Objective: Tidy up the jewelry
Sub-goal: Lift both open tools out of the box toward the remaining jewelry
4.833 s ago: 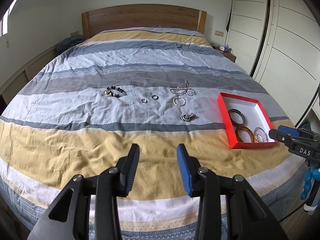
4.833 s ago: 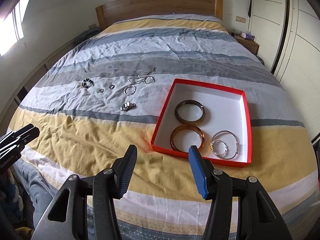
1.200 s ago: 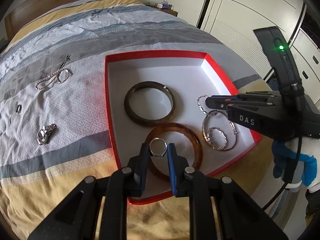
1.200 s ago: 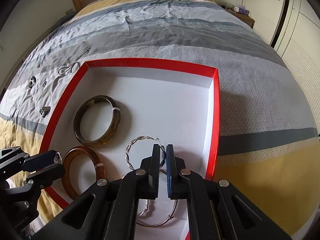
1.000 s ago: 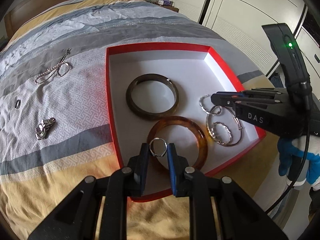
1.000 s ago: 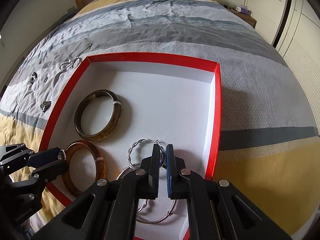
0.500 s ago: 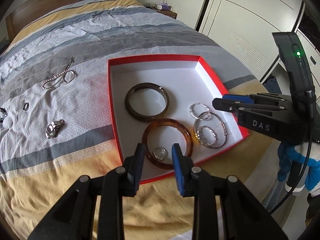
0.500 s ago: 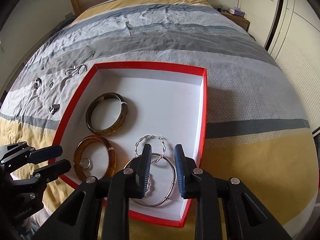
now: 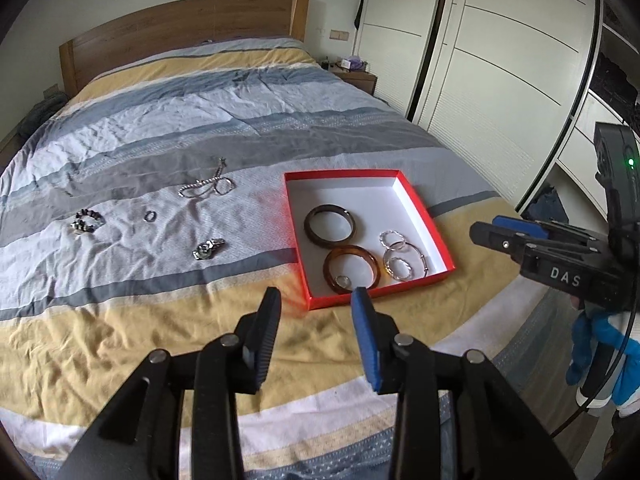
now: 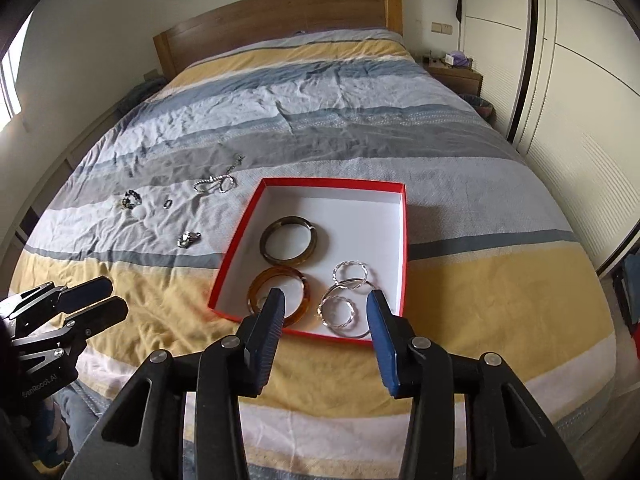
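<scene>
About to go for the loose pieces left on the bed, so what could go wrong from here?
The chain lies looped on wrinkled duvet; a pinch may catch only part of it, or cloth. The small ring is thin and sits in a fold, easy to miss. The red box rests on soft bedding and could tip if pressed.
</scene>
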The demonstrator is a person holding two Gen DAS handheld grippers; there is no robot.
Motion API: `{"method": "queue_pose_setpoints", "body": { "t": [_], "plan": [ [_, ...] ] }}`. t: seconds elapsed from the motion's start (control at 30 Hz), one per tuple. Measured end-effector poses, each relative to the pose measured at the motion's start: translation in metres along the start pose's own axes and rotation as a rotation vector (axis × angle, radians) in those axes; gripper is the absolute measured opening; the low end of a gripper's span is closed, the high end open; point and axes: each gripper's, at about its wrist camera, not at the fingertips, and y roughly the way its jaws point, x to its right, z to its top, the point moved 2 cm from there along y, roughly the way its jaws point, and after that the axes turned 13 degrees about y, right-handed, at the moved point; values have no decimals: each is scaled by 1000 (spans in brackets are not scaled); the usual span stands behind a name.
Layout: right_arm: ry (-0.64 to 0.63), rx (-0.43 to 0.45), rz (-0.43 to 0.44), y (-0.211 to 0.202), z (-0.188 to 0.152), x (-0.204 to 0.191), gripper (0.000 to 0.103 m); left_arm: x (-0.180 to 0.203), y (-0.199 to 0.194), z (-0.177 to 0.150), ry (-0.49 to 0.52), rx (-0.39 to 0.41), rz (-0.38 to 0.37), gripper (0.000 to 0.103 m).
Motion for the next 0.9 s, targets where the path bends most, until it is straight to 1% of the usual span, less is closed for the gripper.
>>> {"method": "queue_pose_setpoints", "body": {
  "t": [0.1, 0.23, 0.37, 0.47, 0.73, 0.9],
  "plan": [
    [14, 36, 24, -31, -16, -11, 48, 1, -34, -9, 10, 36, 43, 36],
    [15, 68, 52, -65, -38, -28, 49, 8, -78, -24, 31, 87, 85, 40],
    [8, 100, 79, -95, -62, -44, 50, 15, -112, -42, 62, 121, 124, 41],
    [5, 125, 96, -116, -78, -55, 52, 15, -136, -56, 61, 143, 147, 41],
    [-13, 182, 160, -154, -102, -81, 52, 7, -189, -88, 36, 193, 223, 41],
    [-51, 186, 200, -162, -112, -104, 52, -8, -207, -107, 4, 184, 263, 41]
  ]
}}
